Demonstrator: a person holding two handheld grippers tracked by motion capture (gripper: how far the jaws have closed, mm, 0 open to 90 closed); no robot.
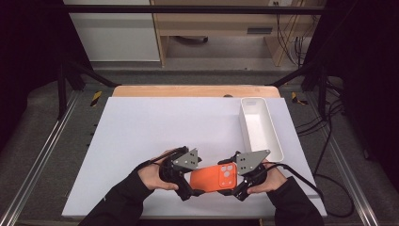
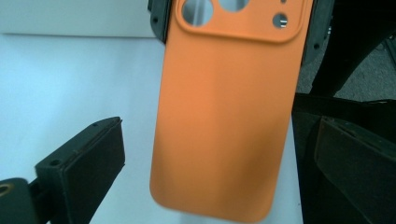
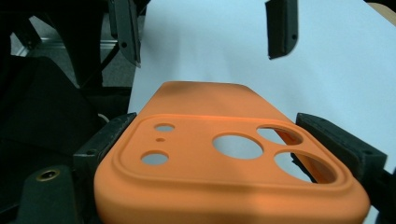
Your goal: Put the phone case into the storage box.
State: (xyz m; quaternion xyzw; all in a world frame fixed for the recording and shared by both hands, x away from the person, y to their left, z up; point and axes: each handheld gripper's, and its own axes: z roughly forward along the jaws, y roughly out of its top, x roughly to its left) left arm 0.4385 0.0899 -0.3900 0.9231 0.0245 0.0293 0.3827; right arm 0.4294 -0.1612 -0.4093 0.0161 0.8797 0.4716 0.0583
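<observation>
An orange phone case (image 1: 212, 178) hangs just above the white mat near the table's front edge, held level between both hands. My right gripper (image 1: 235, 181) is shut on its camera-cutout end; in the right gripper view the black jaws press both long edges of the case (image 3: 224, 177). My left gripper (image 1: 193, 182) is open. In the left gripper view its pads (image 2: 93, 163) stand wide on either side of the case's plain end (image 2: 224, 116), clear of it. The right gripper view shows the left gripper's (image 3: 204, 32) jaws apart beyond the case.
A white rectangular tray (image 1: 273, 141) lies empty at the right of the white mat (image 1: 155, 127). The wooden table edge (image 1: 188, 90) runs along the back. Metal rails and cables flank the table. Both forearms, in dark sleeves, enter from the bottom.
</observation>
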